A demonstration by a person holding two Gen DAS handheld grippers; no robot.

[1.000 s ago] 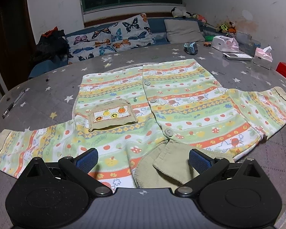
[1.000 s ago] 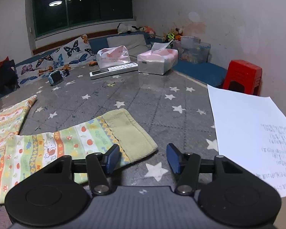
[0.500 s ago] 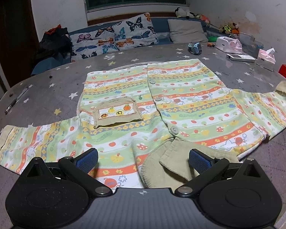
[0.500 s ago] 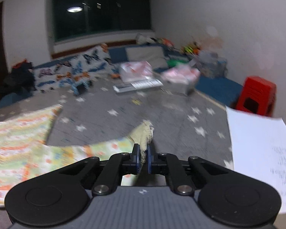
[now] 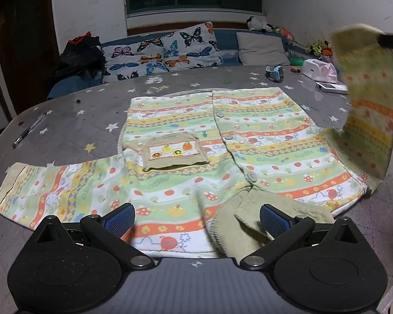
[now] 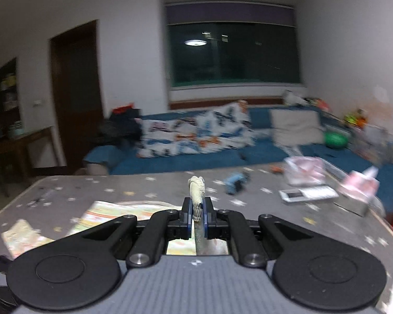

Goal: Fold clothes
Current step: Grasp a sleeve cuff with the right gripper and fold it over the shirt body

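A child's striped, patterned jacket (image 5: 222,141) lies spread open on the grey star-print table (image 5: 97,110), collar toward me, with a khaki pocket (image 5: 174,154) on its left half. My left gripper (image 5: 196,216) is open and empty, low over the collar (image 5: 249,225). My right gripper (image 6: 197,209) is shut on the khaki cuff (image 6: 196,193) of the right sleeve. In the left wrist view that sleeve (image 5: 366,110) hangs lifted high above the table at the right. The left sleeve (image 5: 55,183) lies flat.
Tissue boxes (image 6: 359,185), a white remote (image 6: 309,193) and a blue toy (image 6: 235,181) sit on the table's far right. A pen (image 5: 28,130) lies at the far left. A sofa with butterfly pillows (image 5: 165,49) stands behind.
My right gripper has shut on the right sleeve's cuff and raised it high off the table, swinging toward the jacket. My left gripper has stayed open over the collar.
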